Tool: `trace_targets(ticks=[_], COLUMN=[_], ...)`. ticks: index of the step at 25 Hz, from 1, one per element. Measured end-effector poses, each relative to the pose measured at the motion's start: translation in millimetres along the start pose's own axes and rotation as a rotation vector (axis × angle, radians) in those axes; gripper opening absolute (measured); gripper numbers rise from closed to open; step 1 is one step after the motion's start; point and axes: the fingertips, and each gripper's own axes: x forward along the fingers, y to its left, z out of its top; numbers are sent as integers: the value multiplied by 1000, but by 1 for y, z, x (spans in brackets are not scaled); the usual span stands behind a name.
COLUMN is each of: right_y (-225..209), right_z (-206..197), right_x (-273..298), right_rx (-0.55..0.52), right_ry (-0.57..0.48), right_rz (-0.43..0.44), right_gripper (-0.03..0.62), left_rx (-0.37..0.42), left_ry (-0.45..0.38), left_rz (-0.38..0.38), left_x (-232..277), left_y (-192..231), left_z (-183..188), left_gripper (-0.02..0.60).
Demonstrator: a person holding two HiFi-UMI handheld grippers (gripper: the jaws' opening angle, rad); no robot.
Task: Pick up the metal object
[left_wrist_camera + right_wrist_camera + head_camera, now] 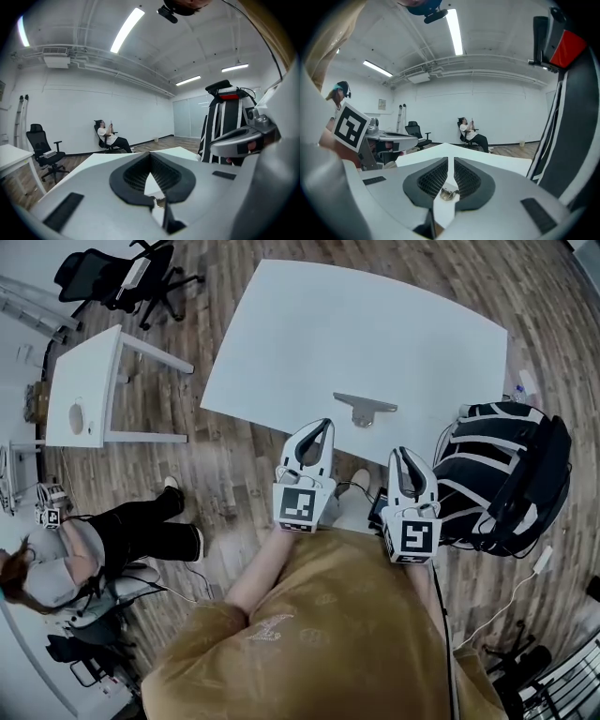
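A grey T-shaped metal object [365, 409] lies flat on the white table [309, 324], near its front edge. My left gripper [325, 426] hovers just in front of that edge, left of the object, its fingertips together and nothing held. Further back and to the right, my right gripper [398, 454] is also shut and empty. In the right gripper view [450, 161] the metal object [449, 193] shows through the thin slit between the pads. The left gripper view [150, 154] shows the tips meeting over the table [108, 161].
A black backpack [506, 474] stands on the floor at the right, close to my right gripper. A small white side table [84, 390] and an office chair [112, 277] are at the left. One person [94, 549] sits lower left; another person [471, 131] sits far off.
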Motion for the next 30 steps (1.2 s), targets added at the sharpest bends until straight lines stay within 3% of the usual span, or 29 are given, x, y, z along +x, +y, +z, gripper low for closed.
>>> trace_targets(ticks=[13, 18, 24, 30], right_y=[-6, 1, 15, 24], right_z=[-59, -106, -127, -151], right_x=[66, 93, 113, 136], right_rx=[-73, -188, -283, -484], right_ry=[200, 342, 402, 462], right_rz=[-37, -27, 5, 49], right_gripper=[51, 67, 71, 97], left_rx=[23, 75, 108, 94], left_ry=[147, 250, 306, 334], left_rz=[-101, -163, -185, -203], left_x=[53, 70, 79, 88], left_y=[14, 9, 17, 25], left_z=[-65, -117, -139, -149], left_gripper=[6, 6, 6, 6])
